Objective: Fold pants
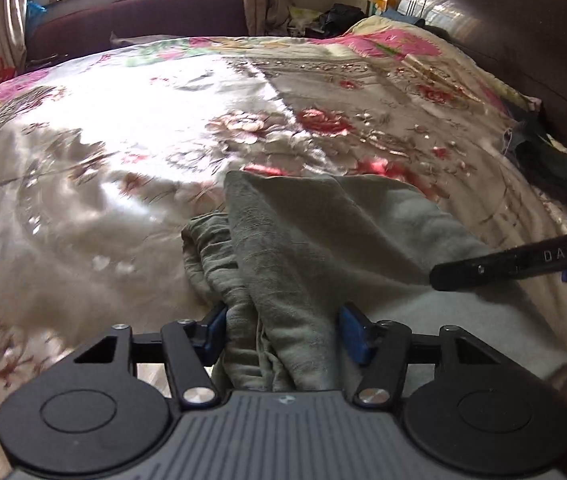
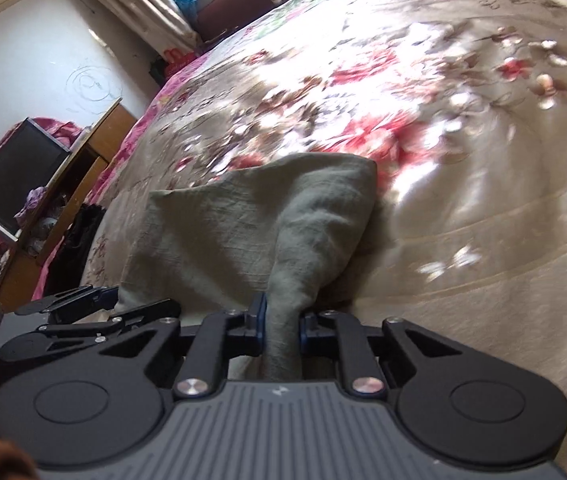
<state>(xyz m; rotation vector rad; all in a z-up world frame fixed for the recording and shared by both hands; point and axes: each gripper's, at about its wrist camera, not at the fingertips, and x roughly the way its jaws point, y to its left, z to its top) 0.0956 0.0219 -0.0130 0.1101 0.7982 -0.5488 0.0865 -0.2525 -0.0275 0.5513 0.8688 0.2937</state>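
Observation:
The grey-green pants (image 1: 315, 232) lie bunched on the floral bedspread (image 1: 123, 152). My left gripper (image 1: 283, 330) has its blue-padded jaws either side of a thick bunch of the fabric and holds it. In the right wrist view the pants (image 2: 251, 216) spread forward as a folded panel, and my right gripper (image 2: 281, 326) is shut on a narrow gathered strip of them. The right gripper's black body (image 1: 523, 260) reaches in over the pants at the right of the left wrist view. The left gripper (image 2: 83, 316) shows at the lower left of the right wrist view.
A dark wooden headboard (image 1: 523, 36) stands at the right. Dark clothing (image 1: 551, 168) lies on the bed near it. A maroon bench (image 1: 135, 20) sits under the window. A wooden cabinet with a screen (image 2: 23, 176) stands beside the bed.

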